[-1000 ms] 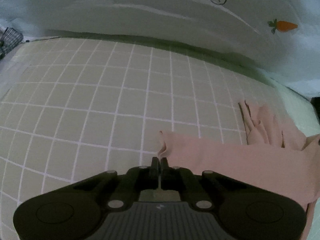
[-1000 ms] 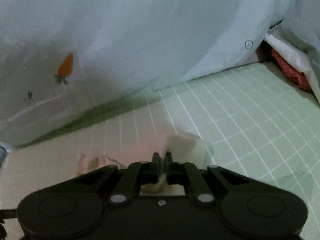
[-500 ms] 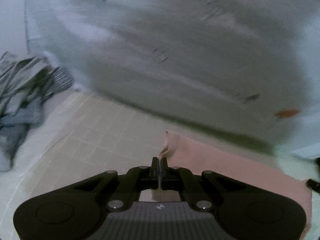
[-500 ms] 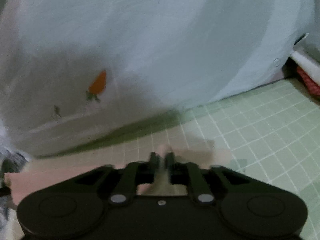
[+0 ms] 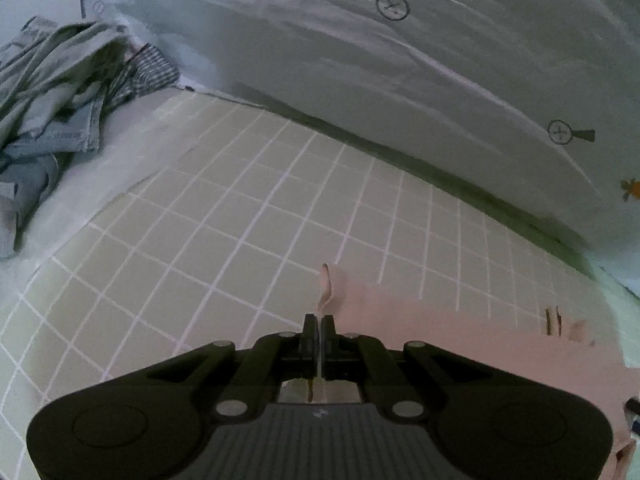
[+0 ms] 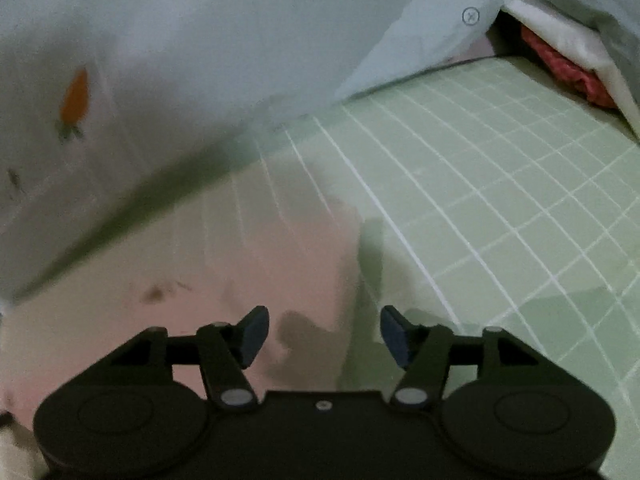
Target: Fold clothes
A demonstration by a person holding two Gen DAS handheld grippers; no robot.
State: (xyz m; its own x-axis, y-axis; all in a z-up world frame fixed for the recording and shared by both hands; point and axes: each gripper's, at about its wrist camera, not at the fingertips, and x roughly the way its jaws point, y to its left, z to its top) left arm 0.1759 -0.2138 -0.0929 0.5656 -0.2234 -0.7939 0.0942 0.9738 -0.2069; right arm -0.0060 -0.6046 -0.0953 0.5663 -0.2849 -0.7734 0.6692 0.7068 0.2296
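Observation:
A pale pink garment (image 5: 460, 344) lies on the green gridded mat (image 5: 224, 216). My left gripper (image 5: 319, 322) is shut on the garment's left edge, a small flap of cloth sticking up past the fingertips. In the right wrist view the same pink garment (image 6: 256, 280) lies flat and blurred on the mat (image 6: 500, 184). My right gripper (image 6: 324, 334) is open and empty just above the garment's right edge, its blue pads (image 6: 254, 334) spread wide.
A light blue sheet with carrot prints (image 5: 420, 72) rises behind the mat and shows in the right wrist view (image 6: 200, 40) too. A pile of grey and striped clothes (image 5: 60, 92) lies far left. Red and white fabric (image 6: 568, 64) sits far right.
My right gripper has opened and let go of the pink garment, which now lies flat. Both grippers have swung and lowered toward the mat. The left stays shut on the cloth.

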